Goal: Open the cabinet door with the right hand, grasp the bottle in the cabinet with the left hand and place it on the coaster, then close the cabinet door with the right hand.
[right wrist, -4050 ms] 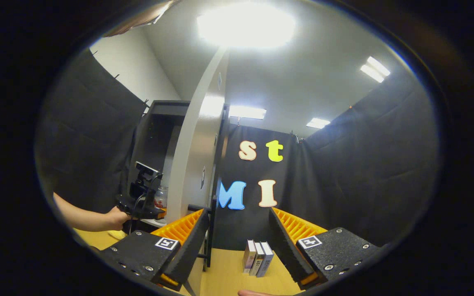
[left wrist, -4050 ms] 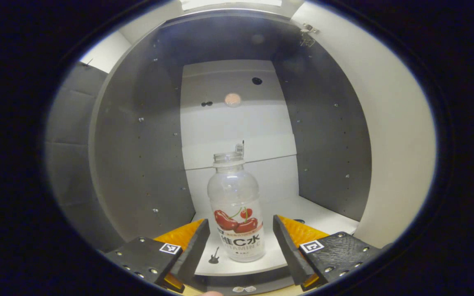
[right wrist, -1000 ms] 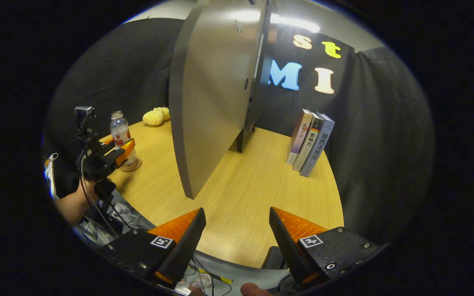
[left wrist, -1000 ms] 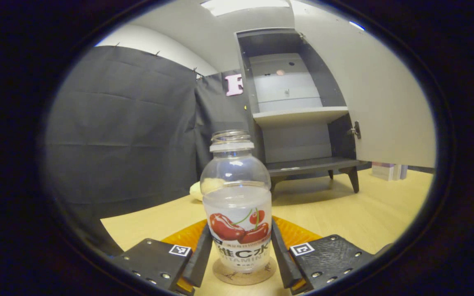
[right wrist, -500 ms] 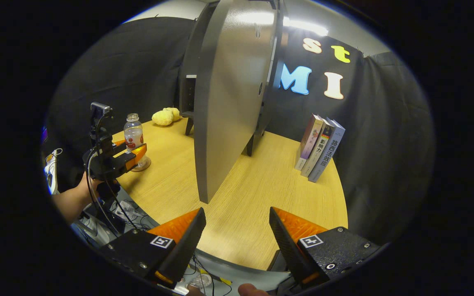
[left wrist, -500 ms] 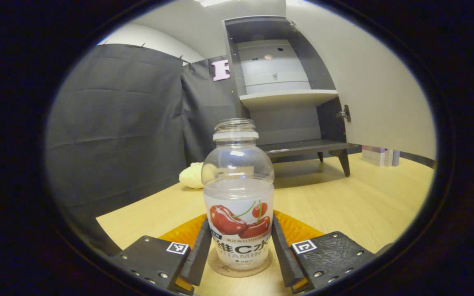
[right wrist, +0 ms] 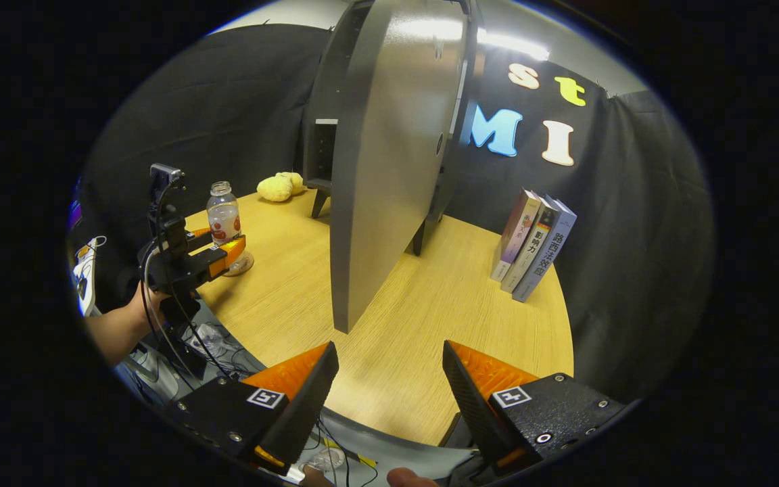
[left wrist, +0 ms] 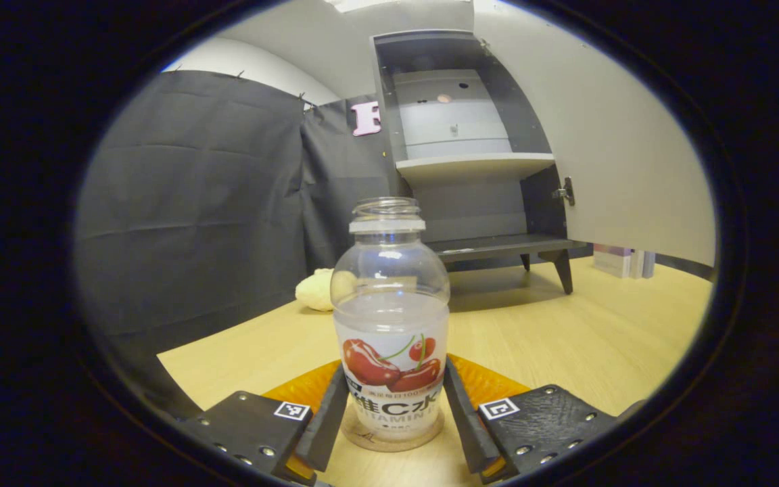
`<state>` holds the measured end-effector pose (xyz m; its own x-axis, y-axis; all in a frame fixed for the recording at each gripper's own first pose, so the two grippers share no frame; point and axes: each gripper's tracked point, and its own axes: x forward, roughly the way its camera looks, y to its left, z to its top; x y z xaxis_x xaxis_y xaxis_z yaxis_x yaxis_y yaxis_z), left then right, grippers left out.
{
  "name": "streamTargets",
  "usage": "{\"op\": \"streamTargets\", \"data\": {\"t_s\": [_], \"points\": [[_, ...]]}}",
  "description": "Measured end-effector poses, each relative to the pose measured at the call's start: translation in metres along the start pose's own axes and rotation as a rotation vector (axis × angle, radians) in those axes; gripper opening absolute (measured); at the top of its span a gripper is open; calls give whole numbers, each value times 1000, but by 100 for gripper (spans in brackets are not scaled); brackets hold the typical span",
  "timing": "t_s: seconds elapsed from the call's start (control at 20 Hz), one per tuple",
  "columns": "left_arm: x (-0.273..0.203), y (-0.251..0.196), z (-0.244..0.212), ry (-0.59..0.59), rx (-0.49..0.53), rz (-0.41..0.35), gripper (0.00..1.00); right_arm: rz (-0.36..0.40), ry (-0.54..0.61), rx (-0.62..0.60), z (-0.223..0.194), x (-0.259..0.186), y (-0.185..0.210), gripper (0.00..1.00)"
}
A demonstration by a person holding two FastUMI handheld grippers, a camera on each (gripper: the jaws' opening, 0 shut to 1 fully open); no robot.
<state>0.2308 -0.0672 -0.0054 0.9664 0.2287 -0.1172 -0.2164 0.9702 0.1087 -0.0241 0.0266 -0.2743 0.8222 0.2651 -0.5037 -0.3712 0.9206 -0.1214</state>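
A clear bottle [left wrist: 389, 318] with a cherry label and no cap stands upright on a round coaster [left wrist: 393, 441] on the wooden table. My left gripper [left wrist: 394, 368] is shut on the bottle's lower part, one finger on each side of the label. The grey cabinet [left wrist: 470, 176] stands behind it with its door [left wrist: 606, 149] swung wide open and its shelves bare. In the right gripper view, the bottle [right wrist: 223, 213] and left gripper [right wrist: 227, 247] are at the far left, held by a hand [right wrist: 119, 321]. My right gripper [right wrist: 389, 355] is open over the table's near edge, facing the door [right wrist: 389, 169].
A yellow plush toy [right wrist: 280, 187] lies on the table left of the cabinet. Three books [right wrist: 535, 237] stand upright at the right, by the black cloth wall. Bare tabletop [right wrist: 430, 304] stretches between the door and the books. Cables hang below the table's near edge.
Since four seconds ago the bottle has come out of the cabinet onto the coaster, still in my left gripper. My right gripper has drawn back from the door.
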Motion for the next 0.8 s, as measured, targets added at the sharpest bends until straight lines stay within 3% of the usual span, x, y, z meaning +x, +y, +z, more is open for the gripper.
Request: {"op": "streamTargets", "data": {"t_s": [0.15,0.3,0.4,0.45,0.8], "points": [[-2,1,7,-17,-20,4,76,4,-7,-14,1,-2,1,95],[-7,14,26,-67,-29,20,95,12,-10,-27,3,-5,6,95],[-10,12,31,-79,-29,7,96,18,-15,-28,4,-5,9,95],[-12,14,35,-83,-33,8,90,17,-12,-29,3,-5,10,95],[-27,14,89,-124,2,-29,90,7,-56,21,24,-9,6,95]]}}
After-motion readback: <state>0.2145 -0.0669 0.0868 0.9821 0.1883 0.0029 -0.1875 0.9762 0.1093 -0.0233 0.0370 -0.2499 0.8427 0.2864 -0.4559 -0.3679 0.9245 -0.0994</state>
